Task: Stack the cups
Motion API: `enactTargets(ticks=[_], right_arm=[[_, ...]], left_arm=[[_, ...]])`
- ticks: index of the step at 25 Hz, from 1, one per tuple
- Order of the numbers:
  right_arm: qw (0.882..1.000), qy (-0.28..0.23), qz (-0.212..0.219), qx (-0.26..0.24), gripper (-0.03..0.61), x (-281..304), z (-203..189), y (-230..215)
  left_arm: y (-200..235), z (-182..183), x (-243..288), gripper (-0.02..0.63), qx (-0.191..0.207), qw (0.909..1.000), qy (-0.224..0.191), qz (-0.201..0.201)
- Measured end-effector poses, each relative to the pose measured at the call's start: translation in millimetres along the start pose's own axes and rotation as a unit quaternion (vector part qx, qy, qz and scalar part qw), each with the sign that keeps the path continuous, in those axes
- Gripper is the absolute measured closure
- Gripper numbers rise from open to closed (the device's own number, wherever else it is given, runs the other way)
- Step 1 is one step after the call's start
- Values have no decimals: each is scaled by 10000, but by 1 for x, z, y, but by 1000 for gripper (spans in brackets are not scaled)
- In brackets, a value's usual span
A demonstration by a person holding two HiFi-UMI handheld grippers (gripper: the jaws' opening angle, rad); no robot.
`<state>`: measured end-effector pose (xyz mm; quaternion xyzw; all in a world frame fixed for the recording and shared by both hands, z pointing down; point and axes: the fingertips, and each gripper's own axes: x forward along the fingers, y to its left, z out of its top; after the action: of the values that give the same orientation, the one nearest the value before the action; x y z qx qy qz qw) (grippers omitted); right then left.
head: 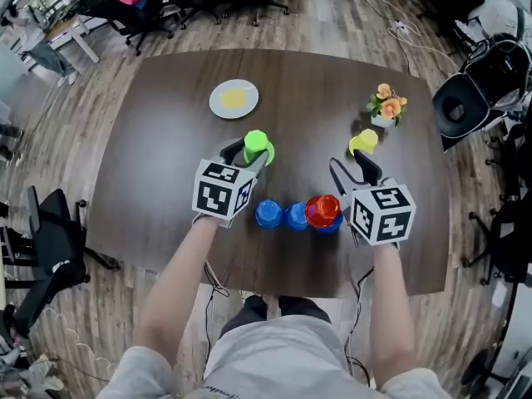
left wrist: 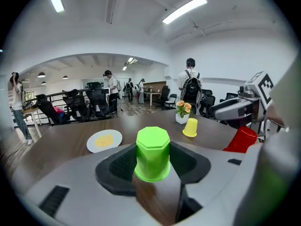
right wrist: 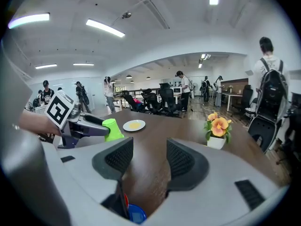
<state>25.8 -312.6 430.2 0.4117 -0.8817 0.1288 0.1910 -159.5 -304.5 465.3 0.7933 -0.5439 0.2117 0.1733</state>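
While the left gripper [head: 249, 156] pinches the upside-down green cup [left wrist: 153, 149] between its jaws, pads on opposite sides of the wall, the pick-up step looks done and the carry is in hand. The cup seems to hang clear of the table [head: 166, 140], though I cannot be sure its rim is off the wood.

The right gripper [right wrist: 149, 154] has its jaws spread with nothing between them, only bare tabletop. A yellow cup [head: 363, 142] stands just ahead of its tips and slightly to one side. Low behind its jaws, near its body, is the red cup [head: 322, 210], which seems to sit on a blue one. Two more blue cups [head: 268, 214] [head: 297, 216] stand in a row beside that, between the two grippers and behind the left one's tips.

Nothing is stacked on the red cup yet. My guess is that the green cup goes onto the red-topped pile or onto a blue cup. That means drawing the left gripper back and toward the right one, holding the cup's open rim level, centring it over the chosen top, lowering it until it seats, then spreading the jaws. A tilted rim could catch and knock over the pile. The right gripper is well placed to close on the yellow cup next.
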Motion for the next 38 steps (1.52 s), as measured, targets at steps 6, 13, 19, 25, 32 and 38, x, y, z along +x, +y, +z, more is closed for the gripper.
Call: enactTargets(ticks=[6, 13, 19, 25, 32, 38], right_arm=[[9988, -256, -410, 67, 353, -26, 11, 12], [9972, -369, -633, 177, 353, -45, 9, 26], [9954, -464, -799, 271, 353, -61, 6, 34], [9944, -447, -905, 322, 353, -73, -2, 38], [9936, -445, -970, 384, 353, -84, -10, 37], [9936, -424, -960, 412, 353, -82, -13, 37]], left_arm=[[-31, 13, -32, 397, 246, 9991, -175, -311], [-62, 8, -56, 397, 456, 9970, -178, -594], [-87, -6, -69, 397, 549, 9945, -87, -883], [-108, -18, -71, 397, 638, 9918, 11, -1111], [-126, -31, -71, 397, 728, 9890, 107, -1280], [-131, -39, -70, 396, 808, 9875, 177, -1342]])
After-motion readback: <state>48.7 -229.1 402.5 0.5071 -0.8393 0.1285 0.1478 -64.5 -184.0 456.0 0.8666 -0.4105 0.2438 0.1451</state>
